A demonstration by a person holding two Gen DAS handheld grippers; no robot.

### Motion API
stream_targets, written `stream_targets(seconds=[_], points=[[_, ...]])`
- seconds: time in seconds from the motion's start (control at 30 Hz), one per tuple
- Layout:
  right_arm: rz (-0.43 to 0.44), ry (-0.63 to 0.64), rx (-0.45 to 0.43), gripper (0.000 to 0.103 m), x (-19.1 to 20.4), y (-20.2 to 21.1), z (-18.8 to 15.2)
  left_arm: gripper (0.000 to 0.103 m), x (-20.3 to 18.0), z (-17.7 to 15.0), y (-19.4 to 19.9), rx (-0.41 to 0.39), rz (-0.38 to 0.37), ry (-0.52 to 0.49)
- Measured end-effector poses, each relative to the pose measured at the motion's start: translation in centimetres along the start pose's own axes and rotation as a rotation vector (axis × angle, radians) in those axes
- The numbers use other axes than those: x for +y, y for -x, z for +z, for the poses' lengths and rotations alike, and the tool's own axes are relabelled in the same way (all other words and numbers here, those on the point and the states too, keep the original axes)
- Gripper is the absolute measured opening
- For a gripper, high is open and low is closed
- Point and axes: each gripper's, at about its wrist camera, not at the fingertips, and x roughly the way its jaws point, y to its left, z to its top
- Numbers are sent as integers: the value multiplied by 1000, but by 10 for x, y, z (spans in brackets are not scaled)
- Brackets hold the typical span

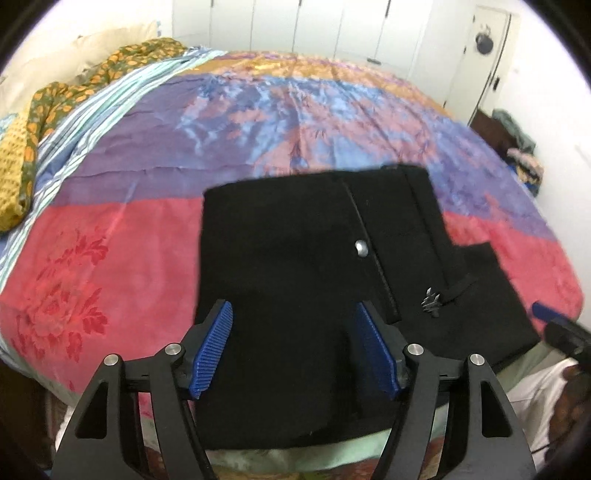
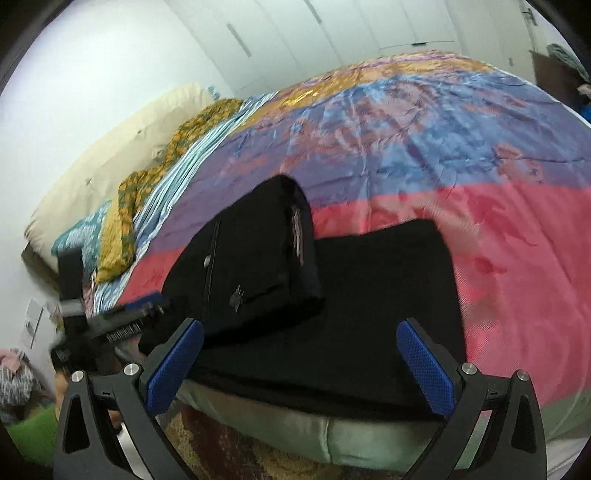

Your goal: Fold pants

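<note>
We see the black pants (image 1: 295, 251) lying folded at the near edge of the bed (image 1: 92, 258), on the red band of its bright bedspread, with the waist part and its metal button (image 1: 361, 248) doubled over on top. Our left claw (image 1: 293, 347) hangs over the near fold, its blue pads (image 1: 212, 350) spread wide and gripping nothing. Our right claw (image 2: 301, 365) hovers at the bed's edge just short of the pants, fingers likewise wide apart and empty. A yellow-green patterned cloth (image 1: 26, 147) lies bunched along the far left side by a cream pillow (image 2: 110, 147).

Bed (image 1: 110, 240) with bright quilt, perhaps white wardrobes (image 1: 314, 26)
</note>
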Motion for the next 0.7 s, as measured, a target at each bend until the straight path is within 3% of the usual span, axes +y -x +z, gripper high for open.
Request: stream_targets(seconds=[0.1, 0.27, 0.37, 0.57, 0.7], points=[[67, -22, 24, 103, -10, -1, 11, 72, 16, -2, 18, -33, -8, 34], [256, -232, 139, 102, -42, -30, 52, 72, 38, -10, 24, -41, 38, 63], [332, -185, 221, 96, -38, -57, 73, 71, 44, -14, 19, -18, 51, 85], [341, -74, 376, 67, -24, -99, 86, 71, 48, -21, 15, -7, 53, 93], [333, -28, 469, 64, -20, -116, 83, 71, 53, -23, 11, 2, 55, 109]])
